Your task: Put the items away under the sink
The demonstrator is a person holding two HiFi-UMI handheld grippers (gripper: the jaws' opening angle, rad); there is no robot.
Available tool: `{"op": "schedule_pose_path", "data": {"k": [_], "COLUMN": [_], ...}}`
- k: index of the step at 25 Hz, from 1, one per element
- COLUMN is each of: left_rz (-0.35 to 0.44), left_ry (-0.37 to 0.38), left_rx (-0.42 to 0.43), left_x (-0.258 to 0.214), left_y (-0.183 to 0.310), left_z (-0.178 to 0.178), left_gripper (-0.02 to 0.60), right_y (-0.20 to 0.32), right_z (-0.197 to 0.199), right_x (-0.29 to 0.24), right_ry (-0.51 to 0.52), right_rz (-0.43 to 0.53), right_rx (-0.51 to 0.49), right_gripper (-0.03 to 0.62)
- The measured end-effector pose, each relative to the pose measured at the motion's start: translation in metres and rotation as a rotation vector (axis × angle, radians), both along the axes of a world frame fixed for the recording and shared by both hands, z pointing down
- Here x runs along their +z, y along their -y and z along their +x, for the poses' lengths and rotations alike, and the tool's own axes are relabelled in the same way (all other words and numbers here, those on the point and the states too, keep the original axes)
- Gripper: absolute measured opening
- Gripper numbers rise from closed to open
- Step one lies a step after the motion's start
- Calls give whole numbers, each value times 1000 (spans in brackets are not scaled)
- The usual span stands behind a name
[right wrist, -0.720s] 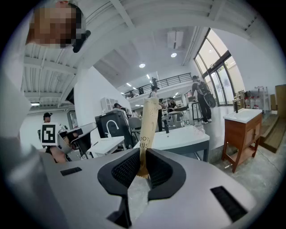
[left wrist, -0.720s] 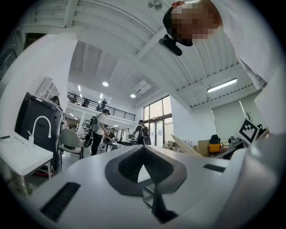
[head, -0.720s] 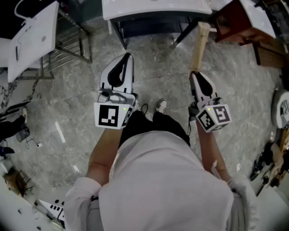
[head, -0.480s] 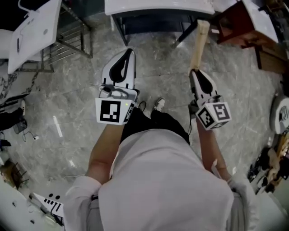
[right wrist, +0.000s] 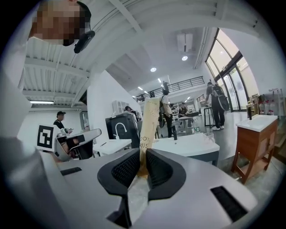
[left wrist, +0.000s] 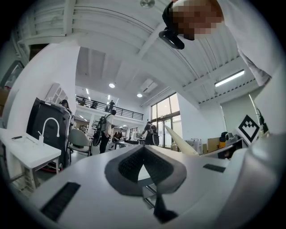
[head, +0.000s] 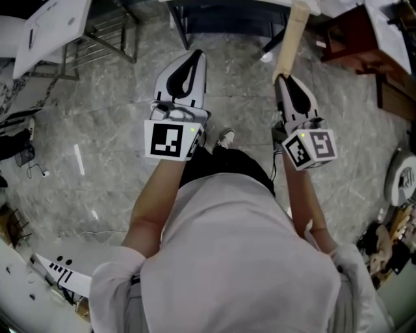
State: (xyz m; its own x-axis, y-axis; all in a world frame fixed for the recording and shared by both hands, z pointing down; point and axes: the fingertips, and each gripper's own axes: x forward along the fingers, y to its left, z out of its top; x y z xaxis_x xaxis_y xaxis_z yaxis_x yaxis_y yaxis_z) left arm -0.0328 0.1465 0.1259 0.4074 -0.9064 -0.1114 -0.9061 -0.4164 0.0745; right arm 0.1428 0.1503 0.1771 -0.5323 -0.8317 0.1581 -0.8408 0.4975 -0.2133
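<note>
Watching this from the side: not much real work got done in the last half second or so. The whole head view slid upward, so the white top of the sink unit (head: pixel 221 12) has gone off the top edge and only its dark frame shows now. Both tongs sit a bit higher in the picture too, but they keep the same spacing and pose. I read that as the person dipping their head or shuffling in, can't say which.

The right tongs (head: pixel 283 79) are clamped on the bottom end of a long tan toothbrush box (head: pixel 290 39) (going by the scrap of print I can read on it). The box sticks out forward past the jaws, with its far end pointing at the sink unit's frame. The left tongs (head: pixel 195 55) have their jaws pressed together with nothing between them, held out over the marble floor (head: pixel 110 130) roughly level with the other one.

My take: this is the carry, and the box hasn't gone in yet. Next they'd need to crouch and reach under that frame. A box that long, held by 1 end, could easily clip the frame on the way in.
</note>
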Motion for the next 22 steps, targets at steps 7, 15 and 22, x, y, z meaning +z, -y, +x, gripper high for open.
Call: {"op": "schedule_pose_path", "data": {"k": [7, 15, 22], "left_rz": [28, 27, 29], "left_ry": [27, 35, 15], "left_rx": [-80, -114, -105], "left_x": [-5, 0, 6], "left_y": [8, 19, 51], "left_z": [10, 13, 5], "left_gripper": [3, 2, 2], "right_y": [13, 27, 53], "right_z": [9, 13, 10], "right_x": [3, 6, 11], "right_ry": [8, -1, -24], "right_rz": [3, 4, -12], "right_rx": [-81, -122, -107], "right_gripper": [64, 64, 64]}}
